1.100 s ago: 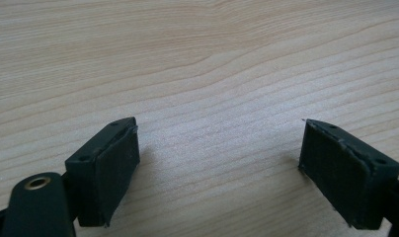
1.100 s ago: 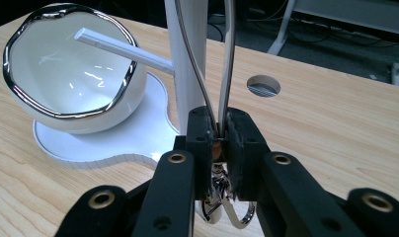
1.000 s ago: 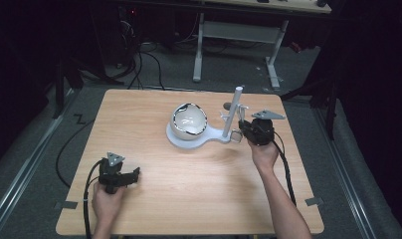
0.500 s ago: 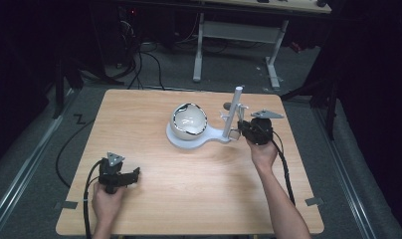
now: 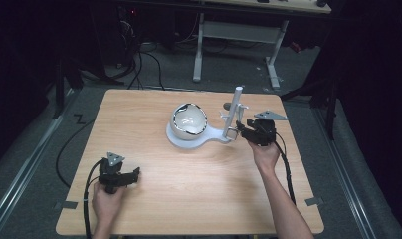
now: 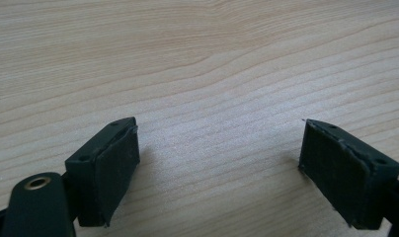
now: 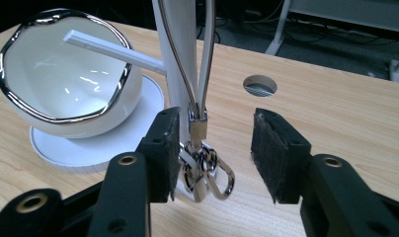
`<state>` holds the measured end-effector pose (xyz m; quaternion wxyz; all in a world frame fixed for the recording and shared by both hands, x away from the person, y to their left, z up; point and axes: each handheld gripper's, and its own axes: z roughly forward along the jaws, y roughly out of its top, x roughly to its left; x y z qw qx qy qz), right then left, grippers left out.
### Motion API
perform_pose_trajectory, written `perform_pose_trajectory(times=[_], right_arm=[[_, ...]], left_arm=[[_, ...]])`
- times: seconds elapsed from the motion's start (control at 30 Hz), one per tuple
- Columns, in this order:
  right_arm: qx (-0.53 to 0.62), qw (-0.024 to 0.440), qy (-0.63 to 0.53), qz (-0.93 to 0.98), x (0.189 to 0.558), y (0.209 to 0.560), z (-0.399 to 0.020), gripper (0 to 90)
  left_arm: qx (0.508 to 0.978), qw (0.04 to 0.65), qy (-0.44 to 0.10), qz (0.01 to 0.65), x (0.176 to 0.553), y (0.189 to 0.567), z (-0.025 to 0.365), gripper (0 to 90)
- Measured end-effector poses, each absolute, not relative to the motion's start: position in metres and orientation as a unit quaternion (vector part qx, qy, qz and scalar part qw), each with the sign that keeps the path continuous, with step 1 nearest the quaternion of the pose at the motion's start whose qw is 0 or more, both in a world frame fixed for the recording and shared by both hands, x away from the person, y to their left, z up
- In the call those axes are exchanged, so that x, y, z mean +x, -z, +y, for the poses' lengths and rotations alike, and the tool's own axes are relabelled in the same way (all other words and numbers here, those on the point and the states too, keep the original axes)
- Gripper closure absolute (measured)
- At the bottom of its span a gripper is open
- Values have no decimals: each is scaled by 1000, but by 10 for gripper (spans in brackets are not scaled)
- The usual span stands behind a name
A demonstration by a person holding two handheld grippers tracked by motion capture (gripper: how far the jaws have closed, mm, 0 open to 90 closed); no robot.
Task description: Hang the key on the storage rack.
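Now glossy chrome clasp [image 7: 207,170] dangles between right gripper's [image 7: 215,153] matte black jaws.

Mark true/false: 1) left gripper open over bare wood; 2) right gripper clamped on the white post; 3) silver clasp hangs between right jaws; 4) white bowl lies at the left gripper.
1) True: the left gripper is open over the light wooden table.
2) False: the right gripper is open beside the white upright post.
3) True: the silver metal clasp hangs there.
4) False: the chrome-rimmed white bowl sits on the stand.
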<state>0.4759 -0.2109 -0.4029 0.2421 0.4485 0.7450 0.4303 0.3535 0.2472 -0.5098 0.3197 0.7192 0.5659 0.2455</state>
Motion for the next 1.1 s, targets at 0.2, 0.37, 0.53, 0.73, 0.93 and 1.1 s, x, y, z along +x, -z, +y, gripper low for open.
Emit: perform_pose_trajectory(times=[0.2, 0.37, 0.53, 0.73, 0.93, 1.1], right_arm=[[448, 242, -435, 743, 471, 400, -219, 511], [448, 242, -444, 737, 465, 397, -228, 515], [449, 242, -450, 733, 460, 394, -235, 517], [452, 242, -463, 723, 454, 392, -245, 507], [459, 236, -471, 716, 448, 392, -253, 495], [463, 234, -476, 710, 443, 393, -260, 495]], left_arm=[[719, 319, -246, 566, 354, 510, 247, 159], [720, 319, -246, 566, 354, 510, 247, 159], [720, 319, -246, 566, 354, 510, 247, 159], [720, 319, -246, 566, 354, 510, 247, 159], [720, 319, -246, 566, 354, 510, 247, 159], [720, 319, -246, 566, 354, 510, 247, 159]])
